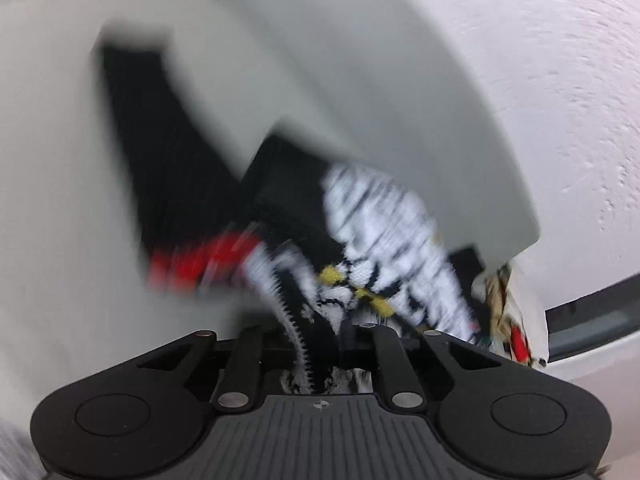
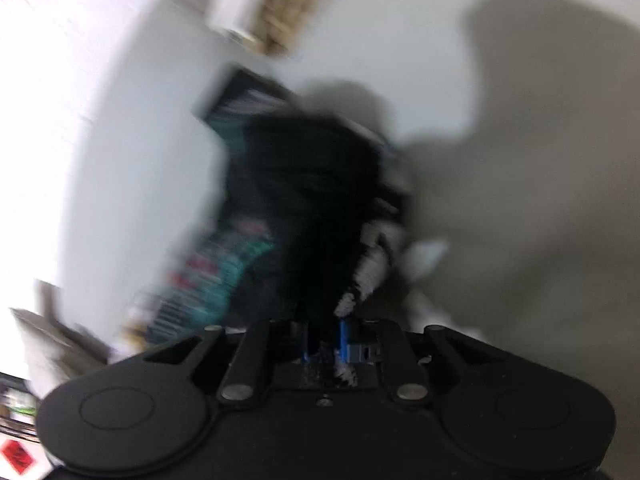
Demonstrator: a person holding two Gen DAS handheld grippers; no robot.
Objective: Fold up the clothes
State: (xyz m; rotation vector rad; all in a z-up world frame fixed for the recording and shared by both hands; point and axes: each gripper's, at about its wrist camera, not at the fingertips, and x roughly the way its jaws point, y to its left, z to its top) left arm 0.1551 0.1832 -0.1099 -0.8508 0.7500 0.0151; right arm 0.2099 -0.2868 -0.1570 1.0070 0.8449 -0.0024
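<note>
A knitted garment (image 1: 372,240) in black and white with red and yellow patches hangs in front of my left gripper (image 1: 320,344). The gripper is shut on its fabric; cloth bunches between the jaws and hides the fingertips. In the right wrist view the same garment (image 2: 316,200) shows black with teal, red and white parts, heavily blurred. My right gripper (image 2: 326,340) is shut on its dark edge, and the cloth covers the fingertips. Both views are smeared by motion.
A white table (image 1: 420,60) lies under the garment, its edge curving at the right. Another patterned cloth piece (image 1: 508,316) lies at the table's right edge. A white textured wall (image 1: 560,40) stands behind. A red and tan item (image 2: 288,12) sits at the far edge.
</note>
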